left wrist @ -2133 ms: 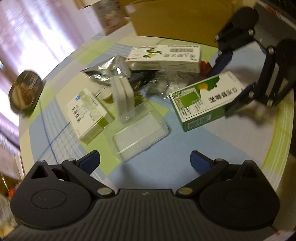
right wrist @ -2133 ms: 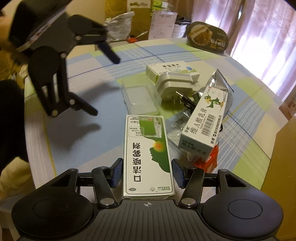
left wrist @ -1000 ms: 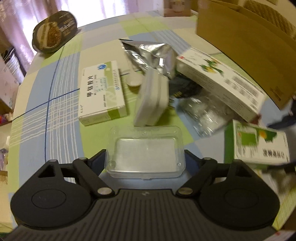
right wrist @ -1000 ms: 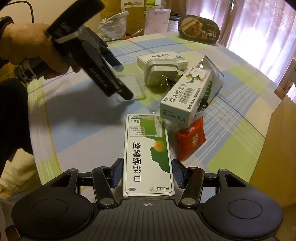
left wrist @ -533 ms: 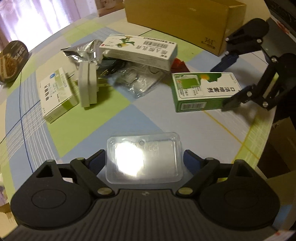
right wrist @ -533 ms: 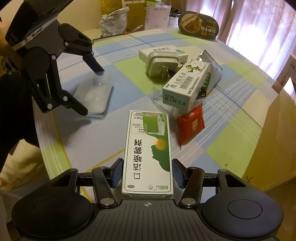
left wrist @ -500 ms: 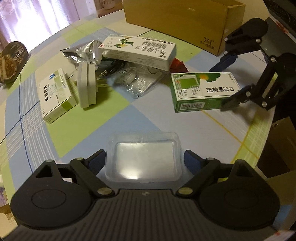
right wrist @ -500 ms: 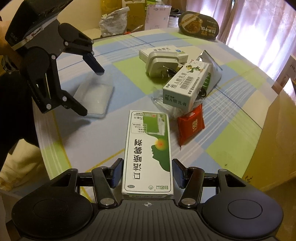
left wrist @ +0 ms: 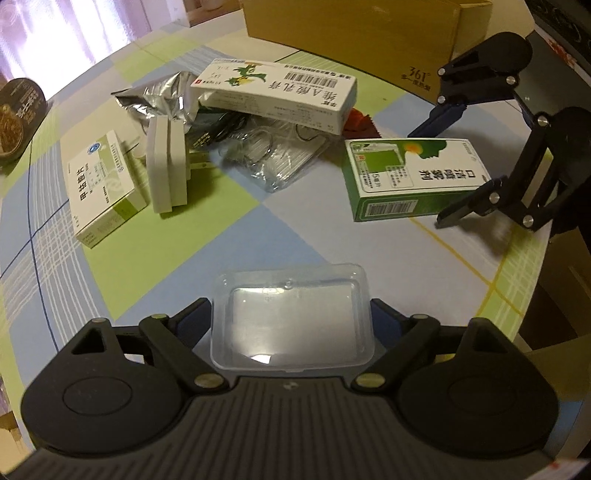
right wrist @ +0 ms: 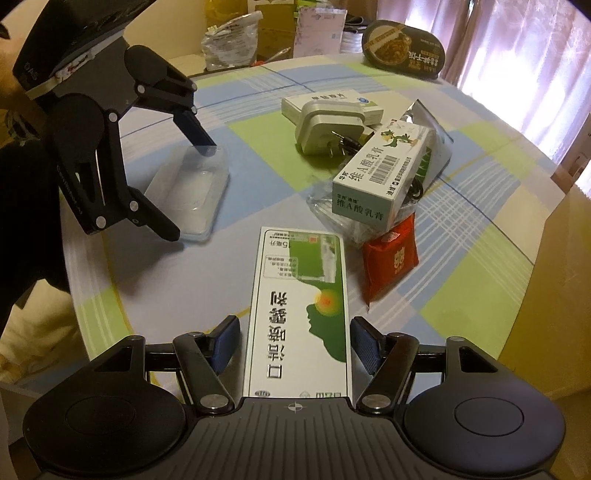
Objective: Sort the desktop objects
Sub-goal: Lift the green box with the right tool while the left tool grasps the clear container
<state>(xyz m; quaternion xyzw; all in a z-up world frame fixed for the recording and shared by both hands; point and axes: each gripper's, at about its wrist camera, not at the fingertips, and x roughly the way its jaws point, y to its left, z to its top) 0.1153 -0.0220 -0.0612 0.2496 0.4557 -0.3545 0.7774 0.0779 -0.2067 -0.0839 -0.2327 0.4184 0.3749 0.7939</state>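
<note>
**Both tongs spread, each straddling one item near the table edge**

Left gripper (left wrist: 291,314) spread wide around the clear case (left wrist: 291,321). The case lies flat on the table (left wrist: 221,243) near the edge. In the right wrist view the left gripper (right wrist: 195,192) comes in from the left, one finger (right wrist: 194,127) tip at the far end of the case (right wrist: 192,192), the other at the near end; real contact can't be told. A gap shows beside each pad in the left wrist view.

Right gripper (right wrist: 293,339) also spread, with the green box (right wrist: 299,314) lying flat between the pads, a small gap on each side. In the left wrist view the right gripper (left wrist: 447,166) sits at the box's (left wrist: 413,177) right end, close to the table's right edge.

Pile toward the table middle: the white box (left wrist: 277,92) with a barcode rests tilted on top of a clear bag (left wrist: 273,158), a foil pouch (left wrist: 159,99) just behind it. A red packet (right wrist: 391,258) pokes out under the box, just beside the green box's far end. The charger (right wrist: 328,125) stands on edge, touching the small box (left wrist: 99,188), which lies nearest the left edge.

A cardboard carton (left wrist: 362,33) stands at the far edge in the left wrist view. A dark oval tub (right wrist: 404,50) leans at the edge by the curtains (right wrist: 517,55).
</note>
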